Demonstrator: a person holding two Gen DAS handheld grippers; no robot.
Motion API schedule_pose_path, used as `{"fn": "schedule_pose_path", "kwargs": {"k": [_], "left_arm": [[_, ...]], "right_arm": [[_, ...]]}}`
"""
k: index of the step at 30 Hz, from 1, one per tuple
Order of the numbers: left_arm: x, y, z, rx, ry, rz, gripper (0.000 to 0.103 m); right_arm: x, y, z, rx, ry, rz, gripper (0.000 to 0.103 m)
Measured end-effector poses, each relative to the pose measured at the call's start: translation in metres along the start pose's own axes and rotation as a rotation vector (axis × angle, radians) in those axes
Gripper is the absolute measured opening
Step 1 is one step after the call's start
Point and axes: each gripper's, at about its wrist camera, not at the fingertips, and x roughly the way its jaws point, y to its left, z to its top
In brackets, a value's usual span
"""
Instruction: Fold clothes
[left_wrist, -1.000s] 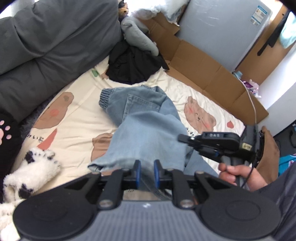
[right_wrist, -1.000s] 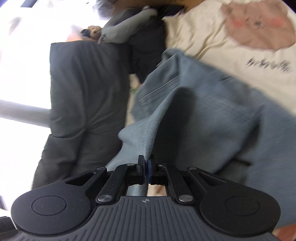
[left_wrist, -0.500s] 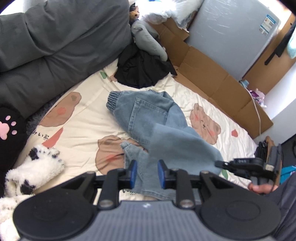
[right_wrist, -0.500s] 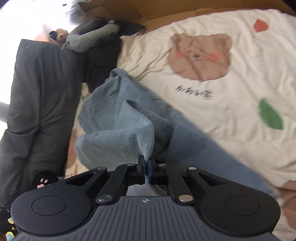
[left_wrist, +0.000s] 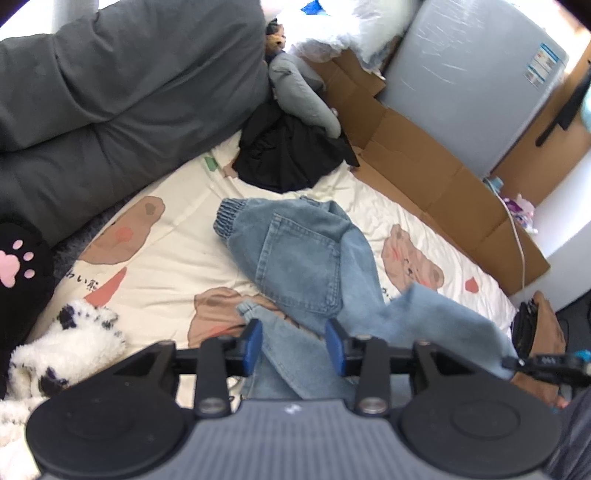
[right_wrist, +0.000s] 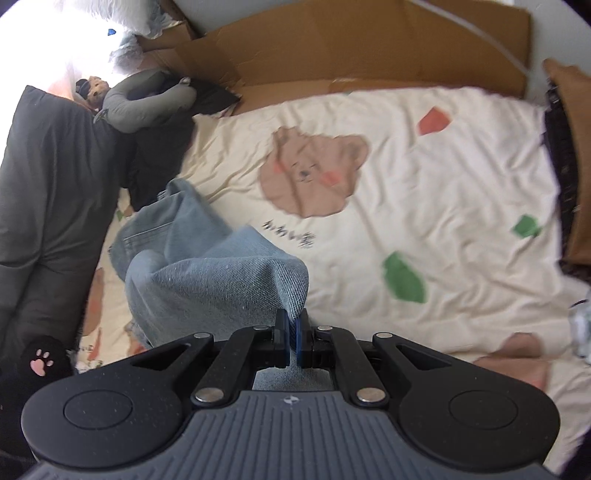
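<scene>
Light blue jeans (left_wrist: 299, 258) lie crumpled on a cream bear-print sheet (left_wrist: 166, 266), waistband toward the far side. My left gripper (left_wrist: 294, 343) hovers over the near leg. Its jaws are opening: denim lies beneath the gap, and the blue pads (left_wrist: 255, 341) do not press on it. In the right wrist view my right gripper (right_wrist: 293, 334) is shut on a fold of the jeans (right_wrist: 207, 280), which hangs lifted off the sheet (right_wrist: 424, 177). In the left wrist view the right gripper (left_wrist: 517, 362) appears at the right edge in a hand, with the other leg stretched up to it.
A black garment pile (left_wrist: 291, 158) and a grey plush (left_wrist: 299, 92) lie at the far end. A grey cushion (left_wrist: 110, 92) borders the left, flattened cardboard (left_wrist: 424, 166) the right. A fluffy white-and-black item (left_wrist: 62, 350) and a black paw-print item (left_wrist: 18, 266) sit near left.
My left jaws have spread and let go of the denim they pinched. My right gripper has carried its jeans leg up and to the right, and the leg now stretches out.
</scene>
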Motion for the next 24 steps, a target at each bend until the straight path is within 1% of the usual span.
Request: {"fn": "schedule_pose_path", "kwargs": {"k": [6, 12, 18, 20, 24], "left_arm": [[-0.004, 0.001, 0.008, -0.047, -0.001, 0.02, 0.043], [-0.012, 0.0, 0.017, -0.065, -0.009, 0.027, 0.047], [-0.021, 0.0, 0.031, -0.07, -0.034, 0.022, 0.048], [-0.023, 0.0, 0.034, -0.064, -0.052, 0.019, 0.051], [-0.02, 0.003, 0.037, -0.07, -0.039, 0.022, 0.052]], "right_arm": [[-0.042, -0.021, 0.008, -0.024, -0.025, -0.066, 0.001], [-0.074, -0.024, 0.005, -0.075, -0.026, -0.108, 0.0], [-0.097, -0.037, 0.0, -0.035, -0.049, -0.165, 0.0], [-0.103, -0.042, -0.002, -0.03, -0.049, -0.177, 0.0], [-0.112, -0.051, -0.003, 0.002, -0.028, -0.179, 0.001]]}}
